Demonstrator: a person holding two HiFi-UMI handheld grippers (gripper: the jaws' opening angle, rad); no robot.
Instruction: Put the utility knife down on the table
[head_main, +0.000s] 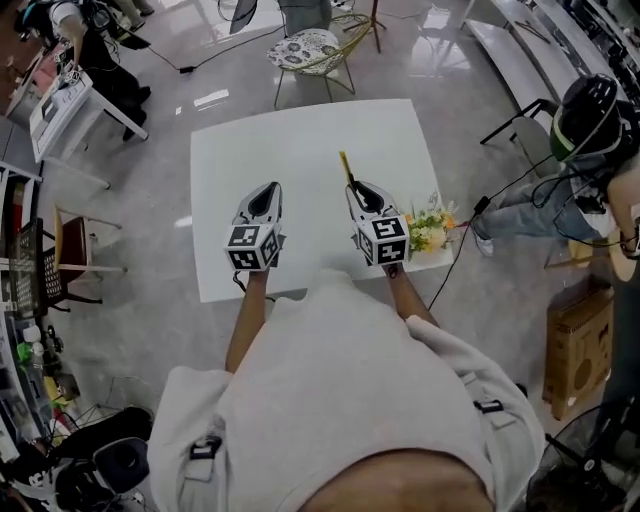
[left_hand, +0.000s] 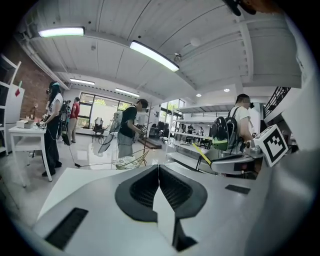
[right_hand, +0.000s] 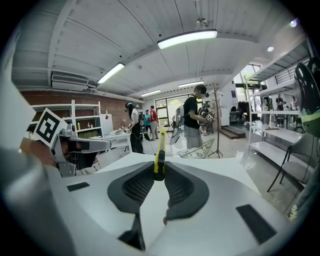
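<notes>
A yellow utility knife (head_main: 345, 166) sticks out forward from my right gripper (head_main: 361, 188), whose jaws are shut on its handle end. In the right gripper view the knife (right_hand: 160, 154) stands upright between the dark pads (right_hand: 142, 184), its tip pointing away over the white table (right_hand: 220, 170). My left gripper (head_main: 266, 195) hangs over the table (head_main: 300, 150) beside the right one. In the left gripper view its pads (left_hand: 176, 188) meet with nothing between them. That view also shows the knife (left_hand: 202, 155) at the right, held by the other gripper.
A bunch of flowers (head_main: 430, 228) lies at the table's right edge. A wire chair (head_main: 312, 52) stands beyond the far edge. Several people (right_hand: 192, 120) stand around the room, and a cardboard box (head_main: 577, 345) sits on the floor at the right.
</notes>
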